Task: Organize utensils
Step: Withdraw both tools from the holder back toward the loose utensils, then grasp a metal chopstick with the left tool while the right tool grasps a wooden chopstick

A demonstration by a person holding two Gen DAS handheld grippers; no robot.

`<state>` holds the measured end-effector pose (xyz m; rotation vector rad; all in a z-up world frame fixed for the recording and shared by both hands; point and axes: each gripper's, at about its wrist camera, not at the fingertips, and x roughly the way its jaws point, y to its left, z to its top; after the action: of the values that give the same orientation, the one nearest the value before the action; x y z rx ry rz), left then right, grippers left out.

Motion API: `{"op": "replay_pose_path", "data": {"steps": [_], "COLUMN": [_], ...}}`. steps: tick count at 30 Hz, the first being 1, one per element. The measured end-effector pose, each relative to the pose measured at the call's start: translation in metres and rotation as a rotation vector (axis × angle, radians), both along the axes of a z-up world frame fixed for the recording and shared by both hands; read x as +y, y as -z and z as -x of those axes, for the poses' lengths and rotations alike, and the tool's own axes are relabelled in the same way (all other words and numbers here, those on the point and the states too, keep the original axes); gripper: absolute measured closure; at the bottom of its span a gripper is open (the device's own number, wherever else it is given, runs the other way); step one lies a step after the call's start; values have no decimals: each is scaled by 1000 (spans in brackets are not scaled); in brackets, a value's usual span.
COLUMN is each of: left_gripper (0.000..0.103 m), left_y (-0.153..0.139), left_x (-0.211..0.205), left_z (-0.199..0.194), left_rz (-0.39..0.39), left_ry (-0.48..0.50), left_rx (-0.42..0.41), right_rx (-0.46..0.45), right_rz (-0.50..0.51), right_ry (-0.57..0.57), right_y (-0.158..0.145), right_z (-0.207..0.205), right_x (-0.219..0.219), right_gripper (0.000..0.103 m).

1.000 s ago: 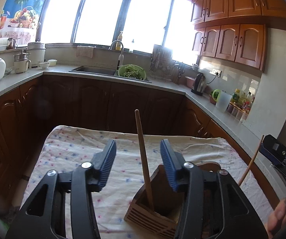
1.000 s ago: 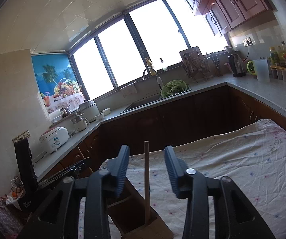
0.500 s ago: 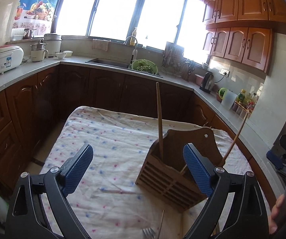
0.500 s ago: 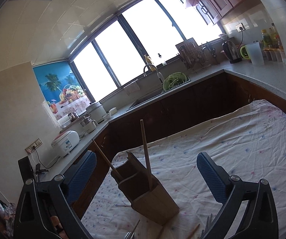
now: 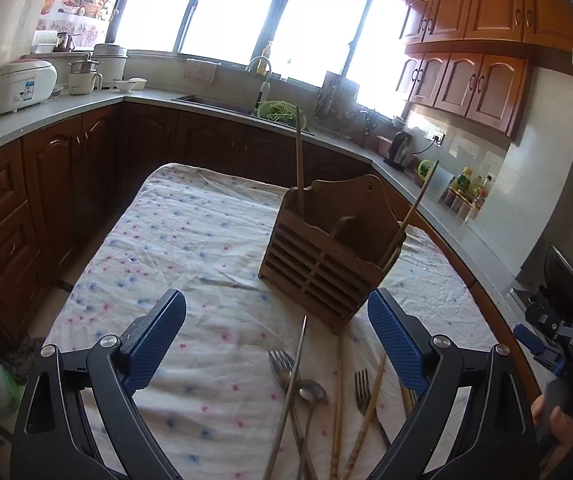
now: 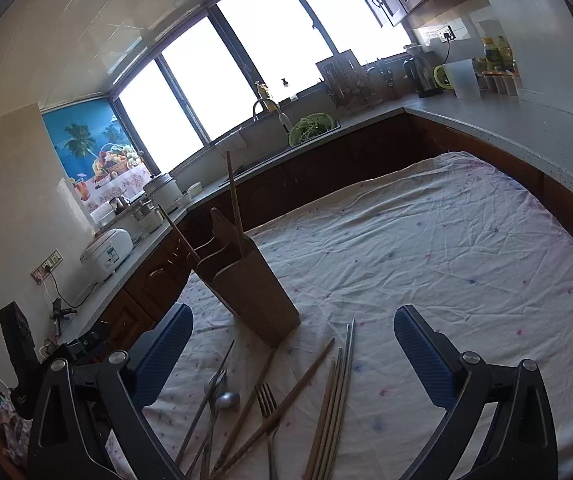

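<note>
Chopsticks, two of them (image 5: 299, 162), already stood in the wooden holder (image 5: 328, 252); forks, spoon and more sticks (image 6: 270, 408) lay just before it, both grippers (image 5: 276, 344) (image 6: 292, 356) spread wide, empty

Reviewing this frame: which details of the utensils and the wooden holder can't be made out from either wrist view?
- Loose metal forks, spoon and chopsticks: handle ends cut off by the bottom edge in both views, so no full count.
- Slatted wooden utensil holder: its walls hide the lower ends of the two upright wooden sticks.
</note>
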<state>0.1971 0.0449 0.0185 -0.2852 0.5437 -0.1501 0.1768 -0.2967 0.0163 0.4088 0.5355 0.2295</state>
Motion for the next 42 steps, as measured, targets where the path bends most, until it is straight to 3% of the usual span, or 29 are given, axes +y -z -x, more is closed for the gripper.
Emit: {"op": "replay_pose_path", "data": {"steps": [8, 18, 31, 42], "left_gripper": [8, 8, 8, 8], "left_y": [23, 41, 45, 49], "left_x": [-14, -21, -18, -21], "left_z": [38, 53, 45, 11], "left_rz": [-19, -31, -19, -64], "left_ry": [28, 50, 64, 101], "left_rx": [37, 77, 103, 159], "right_rx": [48, 86, 94, 114], "right_rz": [69, 97, 125, 108], "right_ry": [34, 18, -37, -71], "right_y": [22, 40, 41, 45], "right_z": [40, 60, 49, 24], "right_x": [-11, -5, 17, 28], "right_gripper": [1, 1, 1, 6]}}
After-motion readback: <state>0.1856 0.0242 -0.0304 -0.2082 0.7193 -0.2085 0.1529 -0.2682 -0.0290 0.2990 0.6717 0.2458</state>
